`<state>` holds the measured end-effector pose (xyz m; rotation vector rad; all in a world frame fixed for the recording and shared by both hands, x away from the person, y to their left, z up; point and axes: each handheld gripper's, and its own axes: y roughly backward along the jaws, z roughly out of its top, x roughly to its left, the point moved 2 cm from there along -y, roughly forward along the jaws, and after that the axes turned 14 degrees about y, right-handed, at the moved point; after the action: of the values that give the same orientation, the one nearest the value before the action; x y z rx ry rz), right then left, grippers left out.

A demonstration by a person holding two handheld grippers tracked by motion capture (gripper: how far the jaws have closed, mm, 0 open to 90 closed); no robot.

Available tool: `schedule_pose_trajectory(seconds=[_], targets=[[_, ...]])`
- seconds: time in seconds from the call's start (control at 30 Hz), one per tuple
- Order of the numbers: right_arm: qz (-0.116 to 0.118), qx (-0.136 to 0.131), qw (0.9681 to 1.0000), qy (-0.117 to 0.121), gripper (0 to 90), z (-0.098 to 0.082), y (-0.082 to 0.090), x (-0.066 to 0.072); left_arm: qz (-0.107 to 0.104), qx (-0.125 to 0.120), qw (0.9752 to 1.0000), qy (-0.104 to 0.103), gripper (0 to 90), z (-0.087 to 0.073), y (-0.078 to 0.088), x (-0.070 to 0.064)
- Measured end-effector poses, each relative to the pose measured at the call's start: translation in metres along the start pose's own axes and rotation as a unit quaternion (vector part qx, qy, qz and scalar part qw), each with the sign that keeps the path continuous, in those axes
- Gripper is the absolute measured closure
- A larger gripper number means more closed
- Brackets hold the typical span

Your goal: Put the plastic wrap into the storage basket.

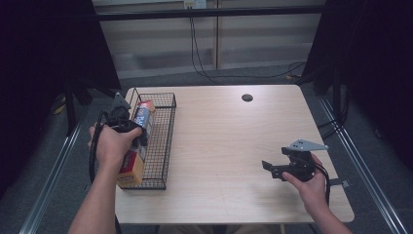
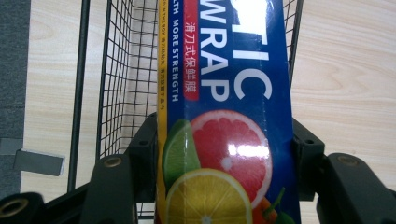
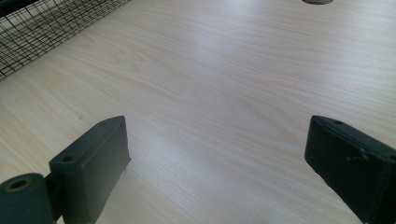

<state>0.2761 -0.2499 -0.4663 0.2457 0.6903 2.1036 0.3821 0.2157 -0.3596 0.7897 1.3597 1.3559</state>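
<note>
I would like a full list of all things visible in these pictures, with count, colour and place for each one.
plastic wrap box: one, blue with yellow edge and fruit picture, over the wire basket, gripped by the left tongs
wire basket: one, black, left part of the table
table: one, light wood, with a dark round hole near the far edge
left tongs: one, black, shut on the box
right tongs: one, black, open, over the right part of the table

Left claw point(image 1: 127, 127) clamped in raised hand, right claw point(image 1: 273, 168) spread wide, low
</note>
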Motion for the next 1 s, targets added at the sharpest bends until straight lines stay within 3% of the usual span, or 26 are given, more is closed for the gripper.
schedule_pose_trajectory(seconds=[0.1, 0.13, 0.2, 0.4, 0.5, 0.6, 0.73, 0.8, 1.0], targets=[[-0.001, 0.0, 1.0, -0.004, 6.4, 0.0, 0.0, 0.0, -0.001, 0.001, 1.0, 0.001, 43.3, -0.001, -0.002, 0.001], [-0.002, 0.0, 1.0, -0.003, 6.4, 0.0, 0.001, 0.0, 0.005, 0.0, 0.9999, -0.009, 43.3, 0.0, -0.002, 0.002], [-0.001, -0.001, 1.0, -0.004, 6.4, 0.0, 0.001, 0.0, -0.002, 0.001, 1.0, 0.002, 43.3, -0.002, -0.004, 0.002], [-0.002, -0.001, 1.0, -0.003, 6.5, 0.0, 0.001, 0.0, -0.005, 0.004, 1.0, 0.0, 43.3, -0.003, -0.007, 0.004], [0.0, 0.0, 1.0, 0.0, 6.5, 0.0, 0.0, 0.0, 0.006, 0.002, 0.9999, -0.01, 43.2, -0.003, -0.008, 0.006], [0.001, 0.0, 1.0, 0.001, 6.5, 0.0, 0.0, 0.0, -0.002, 0.005, 1.0, 0.002, 43.2, -0.005, -0.012, 0.005], [0.0, -0.001, 1.0, 0.0, 6.4, 0.0, 0.0, 0.0, -0.001, 0.008, 1.0, 0.003, 43.2, -0.006, -0.015, 0.006], [0.0, -0.001, 1.0, 0.001, 6.4, 0.0, 0.0, 0.001, 0.008, 0.006, 0.9999, -0.009, 43.2, -0.005, -0.016, 0.007], [0.0, 0.0, 1.0, -0.001, 6.4, 0.0, 0.001, 0.001, 0.0, 0.009, 1.0, -0.003, 43.1, -0.006, -0.02, 0.006]])
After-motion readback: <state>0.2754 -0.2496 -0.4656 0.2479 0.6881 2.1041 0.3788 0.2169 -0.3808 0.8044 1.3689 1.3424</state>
